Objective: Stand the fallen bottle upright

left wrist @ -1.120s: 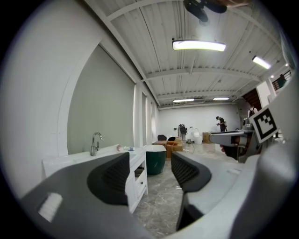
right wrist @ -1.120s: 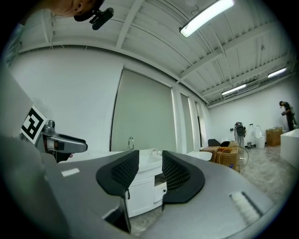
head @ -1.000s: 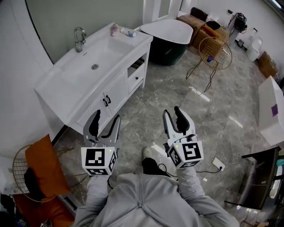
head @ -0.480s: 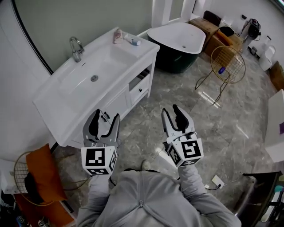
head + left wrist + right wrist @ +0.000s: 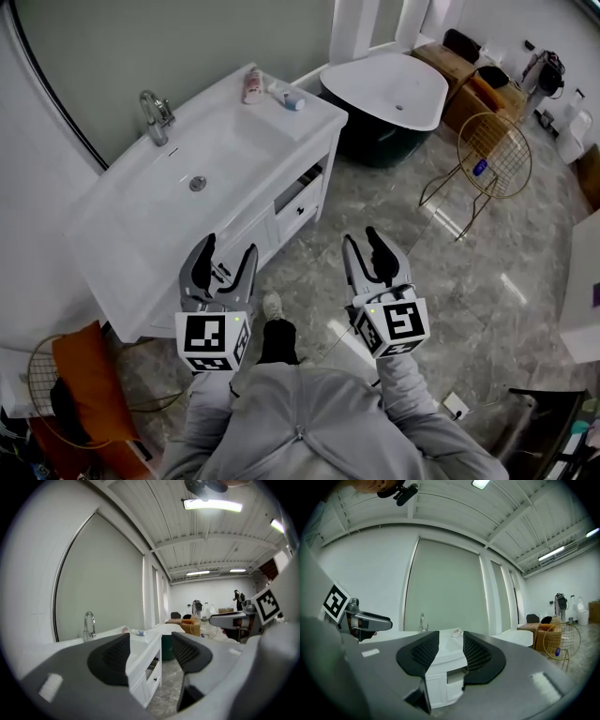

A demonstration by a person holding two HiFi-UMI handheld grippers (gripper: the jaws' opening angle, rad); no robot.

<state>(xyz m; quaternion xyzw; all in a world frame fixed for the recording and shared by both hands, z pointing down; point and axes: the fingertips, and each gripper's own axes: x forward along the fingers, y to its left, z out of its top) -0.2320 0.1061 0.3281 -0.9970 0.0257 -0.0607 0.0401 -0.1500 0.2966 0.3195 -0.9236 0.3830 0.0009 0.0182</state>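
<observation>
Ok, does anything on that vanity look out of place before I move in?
Yes. At the far corner of the counter a white bottle with a blue end lies on its side, next to a pinkish item. Below, the upper drawer seems slightly ajar.

Grey zip-front sweatshirt [image 5: 300, 424], long grey sleeves [image 5: 202, 408], dark trouser leg [image 5: 278, 343], pale shoe [image 5: 272, 306]; left gripper [image 5: 231, 245] and right gripper [image 5: 360, 235] grey, black ribbed pads [image 5: 113, 655], black-and-white marker cubes [image 5: 213, 341]

White vanity top [image 5: 298, 127] — fallen bottle [image 5: 251, 86] and tube [image 5: 289, 97] at its far corner.
</observation>
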